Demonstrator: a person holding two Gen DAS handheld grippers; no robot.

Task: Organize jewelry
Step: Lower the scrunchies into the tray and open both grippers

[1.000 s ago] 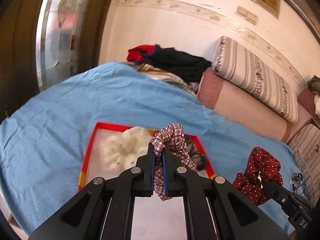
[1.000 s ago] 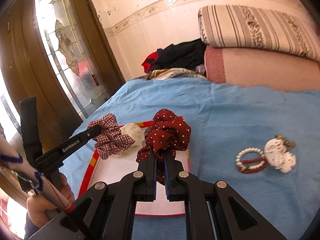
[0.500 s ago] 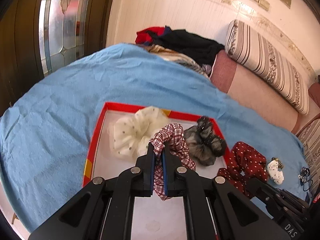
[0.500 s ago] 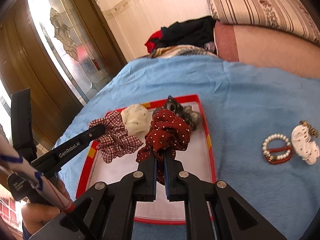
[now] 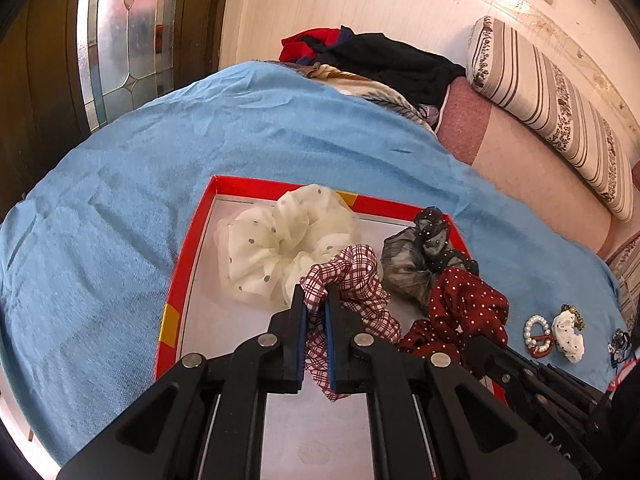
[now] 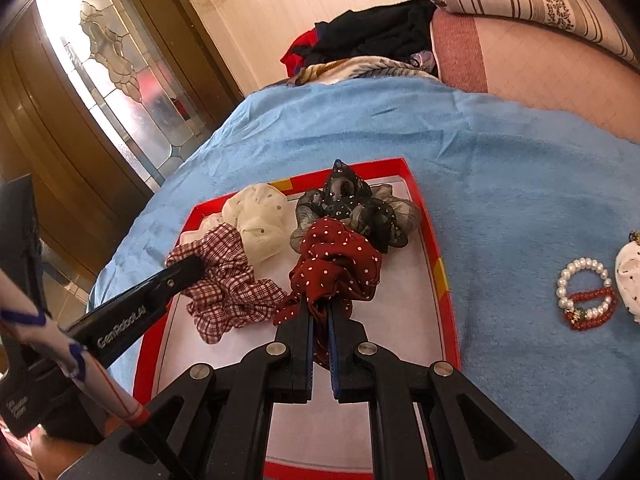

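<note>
My left gripper is shut on a red-and-white checked scrunchie low over the red-rimmed tray. My right gripper is shut on a dark red polka-dot scrunchie over the same tray. In the tray lie a cream dotted scrunchie and a grey-black scrunchie. The left gripper and checked scrunchie show at the left in the right wrist view. A pearl and red bead bracelet and a white hair piece lie on the blue blanket to the right of the tray.
The blue blanket covers the bed. A pile of clothes and striped and pink cushions line the far wall. A glass-panelled wooden door stands at the left. Small jewelry lies at the far right.
Both grippers have come down and forward over the tray with their scrunchies, which now hang close to the tray floor beside the cream and grey ones.
</note>
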